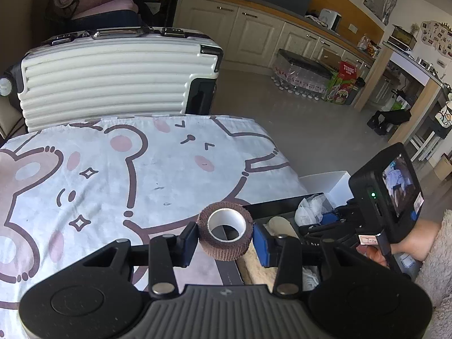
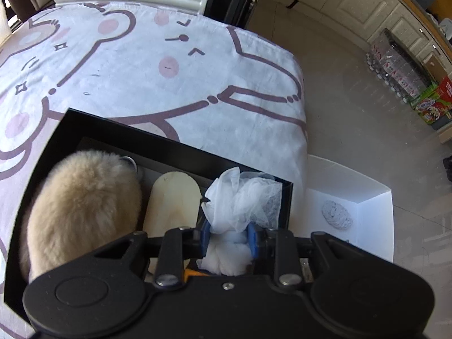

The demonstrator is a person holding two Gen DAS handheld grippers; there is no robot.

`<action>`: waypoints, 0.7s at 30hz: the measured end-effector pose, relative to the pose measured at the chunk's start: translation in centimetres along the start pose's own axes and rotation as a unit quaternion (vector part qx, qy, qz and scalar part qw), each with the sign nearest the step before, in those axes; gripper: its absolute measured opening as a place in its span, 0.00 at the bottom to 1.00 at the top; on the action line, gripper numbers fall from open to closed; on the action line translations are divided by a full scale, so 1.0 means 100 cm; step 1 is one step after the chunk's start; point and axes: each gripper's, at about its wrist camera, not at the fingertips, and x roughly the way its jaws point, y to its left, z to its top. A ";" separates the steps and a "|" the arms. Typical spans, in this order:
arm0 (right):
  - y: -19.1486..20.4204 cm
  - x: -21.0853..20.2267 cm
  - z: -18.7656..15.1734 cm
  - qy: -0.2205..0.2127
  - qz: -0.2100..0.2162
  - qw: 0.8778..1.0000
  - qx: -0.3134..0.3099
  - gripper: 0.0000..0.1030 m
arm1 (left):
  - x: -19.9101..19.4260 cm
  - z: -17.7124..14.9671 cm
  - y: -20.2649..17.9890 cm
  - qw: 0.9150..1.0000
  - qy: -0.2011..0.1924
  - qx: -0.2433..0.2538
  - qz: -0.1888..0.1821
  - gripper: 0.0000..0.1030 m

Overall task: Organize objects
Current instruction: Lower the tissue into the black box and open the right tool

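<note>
Left gripper (image 1: 224, 238) clamps brown tape roll (image 1: 225, 231), core pointing up; right gripper (image 2: 229, 236) pinches white mesh (image 2: 243, 197).

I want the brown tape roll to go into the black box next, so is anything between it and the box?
Nothing visible blocks it. The left gripper holds the brown tape roll over the black box's near edge. Inside, the fluffy beige item, oval wooden piece and white mesh bundle take up much floor.

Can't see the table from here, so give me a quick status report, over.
Left gripper shut on brown bandage roll, held above black box edge. Right gripper shut on white mesh bundle over the box. Fluffy pouch fills box's left side.
</note>
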 end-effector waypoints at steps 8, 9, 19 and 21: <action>0.000 0.014 -0.002 0.032 0.009 0.999 0.007 0.33 | 0.008 -0.002 -0.008 1.000 0.007 0.013 -0.009 0.42; -0.002 0.011 -0.002 0.029 0.008 0.999 0.013 0.39 | 0.008 -0.002 -0.010 1.000 0.007 0.014 -0.010 0.42; -0.020 -0.030 -0.011 -0.023 0.025 0.996 0.080 0.49 | 0.015 -0.003 -0.028 0.999 0.000 0.015 -0.033 0.42; -0.024 -0.039 -0.016 -0.032 0.030 0.993 0.106 0.48 | 0.017 -0.002 -0.030 0.999 -0.001 0.011 -0.038 0.42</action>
